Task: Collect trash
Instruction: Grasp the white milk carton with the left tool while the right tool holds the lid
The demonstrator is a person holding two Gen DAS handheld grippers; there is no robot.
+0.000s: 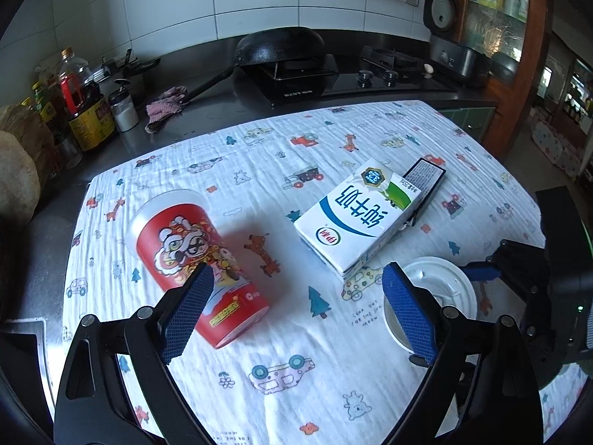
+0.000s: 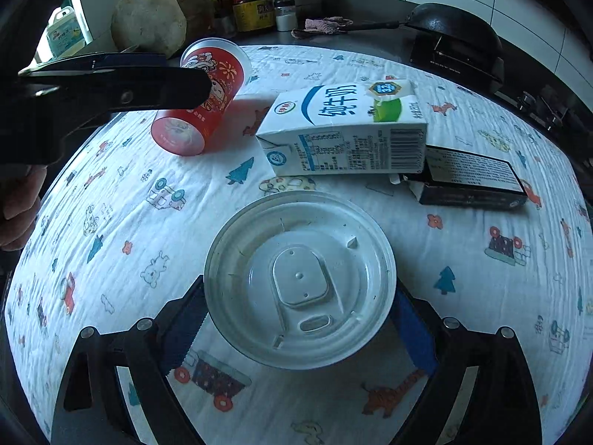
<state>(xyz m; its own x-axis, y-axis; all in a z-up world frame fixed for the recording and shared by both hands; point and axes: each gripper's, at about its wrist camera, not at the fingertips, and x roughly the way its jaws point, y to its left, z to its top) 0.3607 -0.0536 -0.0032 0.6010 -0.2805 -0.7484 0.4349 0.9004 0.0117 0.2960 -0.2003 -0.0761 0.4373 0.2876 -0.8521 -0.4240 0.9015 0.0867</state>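
**A:** The kitchen counter was spread with a white printed cloth (image 2: pixel 111 259), and the stove and wok sat behind it. Where did the rubbish lie?

**B:** A red cup (image 1: pixel 192 259) lay tipped on its side at the left, a milk carton (image 2: pixel 341 129) flat in the middle with a dark box (image 2: pixel 470 178) touching its far end, and a white lid (image 2: pixel 300 282) flat on the cloth nearest the camera.

**A:** And the grippers?

**B:** The right gripper (image 2: pixel 300 326) straddled the lid, its jaws spread to either side of the rim. I couldn't tell whether the pads pressed it. The left gripper (image 1: pixel 296 296) was released and empty, with the cup just beyond its left finger.

**A:** So which hand for the cup?

**B:** The left, I'd judge. The cup's long axis ran diagonally, mouth away and base toward that gripper, so the jaws would need to close across its side.
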